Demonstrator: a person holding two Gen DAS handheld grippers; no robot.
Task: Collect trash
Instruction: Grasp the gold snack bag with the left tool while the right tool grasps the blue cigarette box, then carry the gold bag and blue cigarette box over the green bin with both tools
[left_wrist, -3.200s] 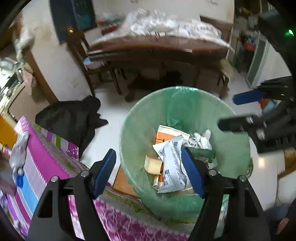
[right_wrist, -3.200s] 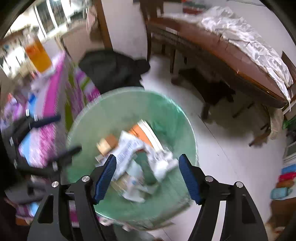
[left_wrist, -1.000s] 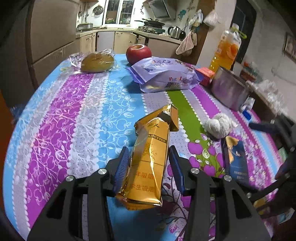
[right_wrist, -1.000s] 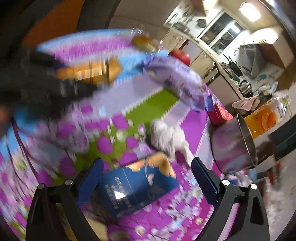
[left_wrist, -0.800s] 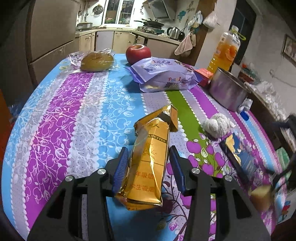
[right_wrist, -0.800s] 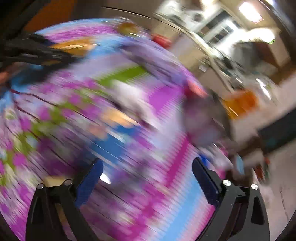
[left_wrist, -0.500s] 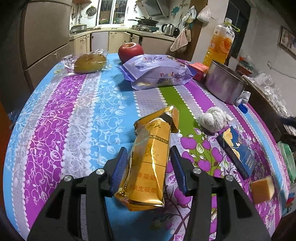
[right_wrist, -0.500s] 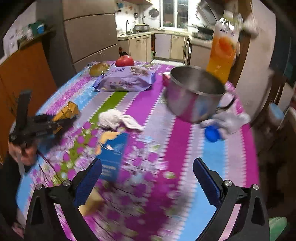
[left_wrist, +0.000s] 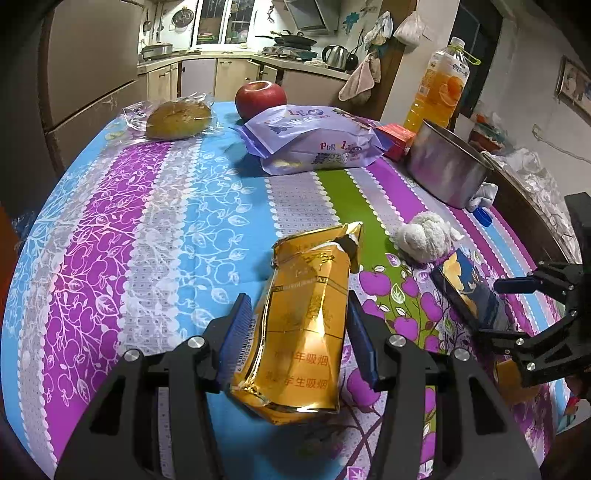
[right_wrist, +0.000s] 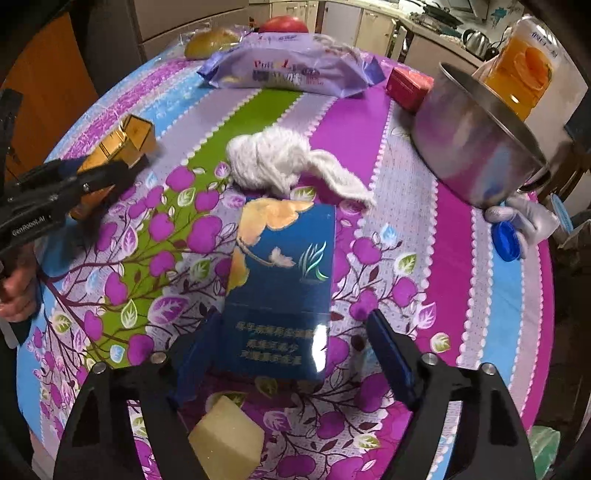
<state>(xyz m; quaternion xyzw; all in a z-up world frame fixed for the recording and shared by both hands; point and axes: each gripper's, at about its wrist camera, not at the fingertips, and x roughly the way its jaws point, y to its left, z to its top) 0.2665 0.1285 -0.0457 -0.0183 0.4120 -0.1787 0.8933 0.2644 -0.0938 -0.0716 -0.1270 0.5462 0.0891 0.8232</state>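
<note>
A crumpled gold cigarette carton (left_wrist: 306, 325) lies on the flowered tablecloth (left_wrist: 147, 229). My left gripper (left_wrist: 299, 343) is shut on it, both pads against its sides; the carton shows at the left of the right wrist view (right_wrist: 122, 142). A blue cigarette carton (right_wrist: 280, 291) lies flat between the open jaws of my right gripper (right_wrist: 291, 358), neither pad touching. It also shows in the left wrist view (left_wrist: 469, 291). A crumpled white tissue (right_wrist: 280, 162) lies just beyond it. A yellow sponge piece (right_wrist: 227, 441) lies below the right gripper.
Farther back stand a steel pot (right_wrist: 476, 147), an orange juice bottle (left_wrist: 439, 85), a red box (right_wrist: 410, 86), a purple snack bag (left_wrist: 314, 144), an apple (left_wrist: 260, 98) and wrapped bread (left_wrist: 177, 118). A blue cap (right_wrist: 508, 240) lies by the pot.
Both grippers left the green-lined bin and came to the table. The left stays shut on the gold carton. The right swung in and now straddles the blue carton.
</note>
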